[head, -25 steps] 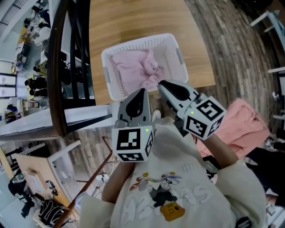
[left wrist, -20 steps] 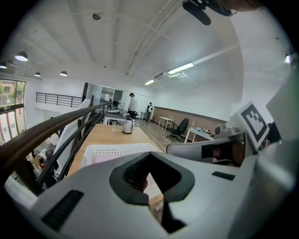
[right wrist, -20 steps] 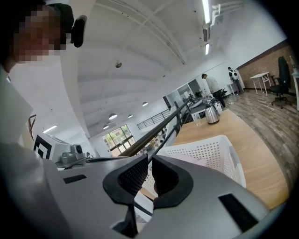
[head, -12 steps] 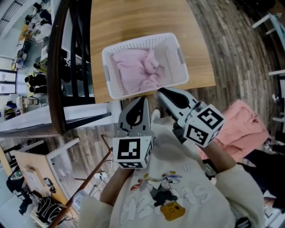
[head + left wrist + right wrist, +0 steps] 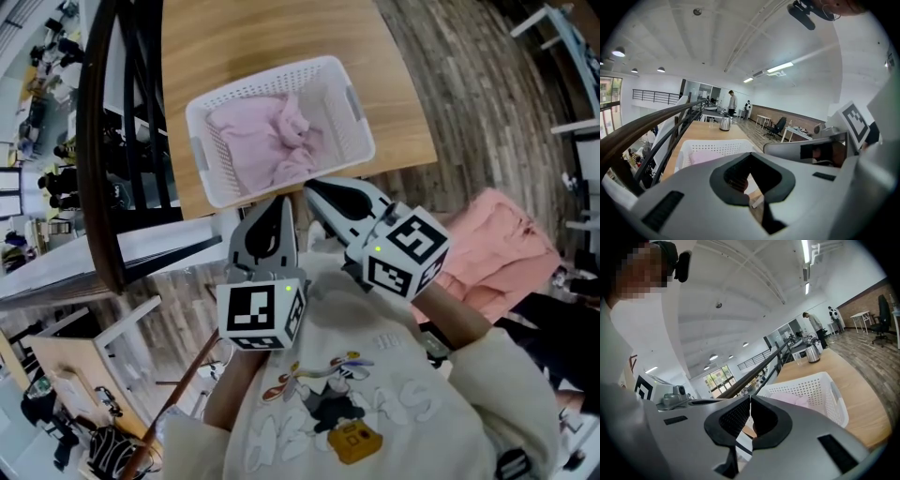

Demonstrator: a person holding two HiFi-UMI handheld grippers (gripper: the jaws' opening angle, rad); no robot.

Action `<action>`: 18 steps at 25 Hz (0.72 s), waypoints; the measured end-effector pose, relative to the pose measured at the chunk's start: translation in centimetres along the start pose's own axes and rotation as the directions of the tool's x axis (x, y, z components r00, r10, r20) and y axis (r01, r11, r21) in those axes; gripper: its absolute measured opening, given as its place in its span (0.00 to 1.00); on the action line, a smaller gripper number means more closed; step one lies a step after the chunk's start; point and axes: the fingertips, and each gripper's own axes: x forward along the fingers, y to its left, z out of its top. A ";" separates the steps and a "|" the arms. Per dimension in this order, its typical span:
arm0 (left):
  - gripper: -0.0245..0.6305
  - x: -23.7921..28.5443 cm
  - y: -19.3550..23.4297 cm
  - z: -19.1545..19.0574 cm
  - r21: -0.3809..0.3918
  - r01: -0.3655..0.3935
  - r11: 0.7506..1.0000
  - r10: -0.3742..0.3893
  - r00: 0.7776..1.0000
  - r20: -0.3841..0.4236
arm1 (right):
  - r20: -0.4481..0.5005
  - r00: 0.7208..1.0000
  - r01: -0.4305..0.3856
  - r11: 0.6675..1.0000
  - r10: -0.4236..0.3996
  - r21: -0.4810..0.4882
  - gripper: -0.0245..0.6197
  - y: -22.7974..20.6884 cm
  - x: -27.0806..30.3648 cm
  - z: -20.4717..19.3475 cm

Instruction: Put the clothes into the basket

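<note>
A white basket [image 5: 202, 178] stands on the wooden table [image 5: 244, 37] with pink clothes [image 5: 258, 145] bundled inside. The basket [image 5: 715, 149] [image 5: 813, 387] also shows ahead in both gripper views. A peach-pink garment [image 5: 502, 248] lies on the floor at the right. My left gripper [image 5: 278, 202] hangs shut and holds nothing, just short of the table's near edge. My right gripper [image 5: 314, 187] is beside it, tips near the basket's front wall, jaws shut with nothing between them. Both are held close to the person's chest.
A dark railing [image 5: 103, 141] runs along the table's left side. A kettle [image 5: 725, 123] stands at the far end of the table. People stand far off in the room. Wood-plank floor [image 5: 478, 103] lies to the right of the table.
Both grippers and the basket have shifted left and slightly up in the head view. The right gripper's jaws closed the last small gap. The clothes stayed in the basket.
</note>
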 end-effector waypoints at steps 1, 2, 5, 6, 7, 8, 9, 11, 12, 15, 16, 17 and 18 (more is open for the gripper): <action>0.04 0.1 -0.2 0.0 0.008 0.005 1.000 -0.005 1.000 -0.003 | 0.004 1.000 -0.001 1.000 0.001 -0.003 0.09 0.1 0.0 0.1; 0.04 0.2 -0.4 0.0 0.014 0.008 1.000 -0.007 1.000 -0.003 | 0.007 1.000 -0.001 1.000 0.001 -0.010 0.09 0.2 -0.1 0.2; 0.04 0.4 -0.6 0.1 0.016 0.009 1.000 -0.009 1.000 -0.002 | 0.010 1.000 0.004 1.000 -0.004 -0.030 0.09 0.2 -0.2 0.5; 0.04 0.4 -0.5 0.1 0.013 0.006 1.000 -0.006 1.000 -0.004 | 0.009 1.000 0.005 0.999 -0.004 -0.033 0.09 0.2 -0.2 0.5; 0.04 0.3 -0.4 0.0 0.009 0.002 1.000 -0.002 1.000 -0.005 | 0.007 1.000 0.004 0.999 -0.004 -0.035 0.09 0.3 -0.2 0.5; 0.04 0.3 -0.3 0.0 0.005 -0.003 1.000 0.003 1.000 -0.007 | 0.005 1.000 0.004 0.999 -0.004 -0.038 0.09 0.3 -0.2 0.5; 0.04 0.3 -0.2 -0.1 0.000 -0.007 1.000 0.007 1.000 -0.009 | 0.003 1.000 0.004 0.999 -0.004 -0.041 0.08 0.3 -0.2 0.5; 0.04 0.3 0.0 -0.2 -0.008 -0.011 1.000 0.011 1.000 -0.011 | 0.000 1.000 0.005 0.999 -0.005 -0.045 0.09 0.3 -0.2 0.4; 0.04 0.2 0.0 -0.2 -0.012 -0.012 1.000 0.012 1.000 -0.012 | 0.000 1.000 0.006 0.999 -0.006 -0.046 0.09 0.3 -0.2 0.4; 0.04 0.0 0.3 -0.5 -0.018 -0.015 1.000 0.015 1.000 -0.014 | -0.003 1.000 0.006 0.999 -0.006 -0.047 0.08 0.5 -0.1 0.2; 0.04 -0.1 0.4 -0.6 -0.020 -0.016 1.000 0.016 1.000 -0.015 | -0.006 1.000 0.004 0.999 -0.005 -0.044 0.09 0.6 0.0 0.1; 0.04 -0.2 0.5 -0.6 -0.022 -0.017 1.000 0.016 1.000 -0.015 | -0.010 1.000 0.001 0.999 -0.002 -0.036 0.09 0.7 0.1 0.0; 0.04 -0.3 0.6 -0.7 -0.023 -0.018 1.000 0.017 1.000 -0.016 | -0.012 1.000 -0.002 1.000 0.002 -0.027 0.09 0.8 0.2 -0.1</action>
